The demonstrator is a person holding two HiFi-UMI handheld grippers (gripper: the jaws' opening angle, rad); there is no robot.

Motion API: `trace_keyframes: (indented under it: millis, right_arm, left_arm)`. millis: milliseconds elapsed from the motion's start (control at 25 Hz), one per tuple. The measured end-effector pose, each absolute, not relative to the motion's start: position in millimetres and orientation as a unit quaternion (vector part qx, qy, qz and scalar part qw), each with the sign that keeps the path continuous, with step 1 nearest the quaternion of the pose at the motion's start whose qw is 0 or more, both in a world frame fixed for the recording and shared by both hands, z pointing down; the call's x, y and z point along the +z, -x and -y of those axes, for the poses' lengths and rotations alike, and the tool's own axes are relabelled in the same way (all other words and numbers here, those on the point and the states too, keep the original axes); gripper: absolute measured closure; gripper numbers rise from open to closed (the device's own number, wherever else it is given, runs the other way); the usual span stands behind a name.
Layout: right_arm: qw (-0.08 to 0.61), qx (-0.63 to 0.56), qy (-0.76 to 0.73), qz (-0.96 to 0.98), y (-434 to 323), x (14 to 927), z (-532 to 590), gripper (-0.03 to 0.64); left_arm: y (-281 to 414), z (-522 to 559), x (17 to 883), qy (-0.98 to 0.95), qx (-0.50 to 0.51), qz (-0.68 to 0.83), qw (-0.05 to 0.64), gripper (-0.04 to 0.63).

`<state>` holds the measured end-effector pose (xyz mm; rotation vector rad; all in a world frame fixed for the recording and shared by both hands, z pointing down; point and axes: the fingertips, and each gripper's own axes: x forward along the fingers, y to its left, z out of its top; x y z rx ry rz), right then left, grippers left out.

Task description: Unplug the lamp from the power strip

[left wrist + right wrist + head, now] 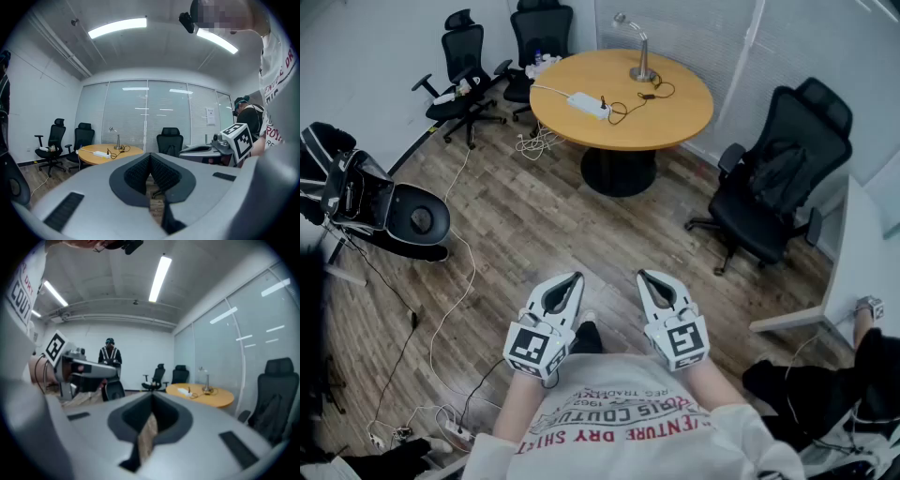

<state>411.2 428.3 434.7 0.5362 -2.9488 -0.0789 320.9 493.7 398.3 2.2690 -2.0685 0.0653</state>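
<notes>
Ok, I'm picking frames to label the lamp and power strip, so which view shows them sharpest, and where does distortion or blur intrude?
Head view: even light, lamp and power strip small but fairly sharp on the round table. Left gripper view: heavy fisheye bending, ceiling light strips glare, left claw close and soft. Right gripper view: same bending, right claw blurrier, lamp tiny.

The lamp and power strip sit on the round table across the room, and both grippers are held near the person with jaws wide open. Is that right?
Not quite: the jaws are shut, not wide open. The left gripper view and right gripper view show the left gripper and right gripper closed on nothing. The lamp and power strip do sit on the table.
</notes>
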Motion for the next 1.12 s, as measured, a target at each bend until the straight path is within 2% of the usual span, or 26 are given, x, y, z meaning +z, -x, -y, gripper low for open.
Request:
trace_keyframes:
  millis: [760,1120]
  right_arm:
    - [0.093,0.019,-0.174,0.980,-395.5,463.0,-420.1,0.588]
    - [0.129,0.020,-0.180,0.975,-333.3,472.9,-376.2,0.588]
  left_arm:
    - [-297.0,-488.4,424.9,-0.733,0.019,0.676,0.071,0.568]
    - [-225.8,-448.5,432.0,-0.730,0.008,0.677,0.089,0.568]
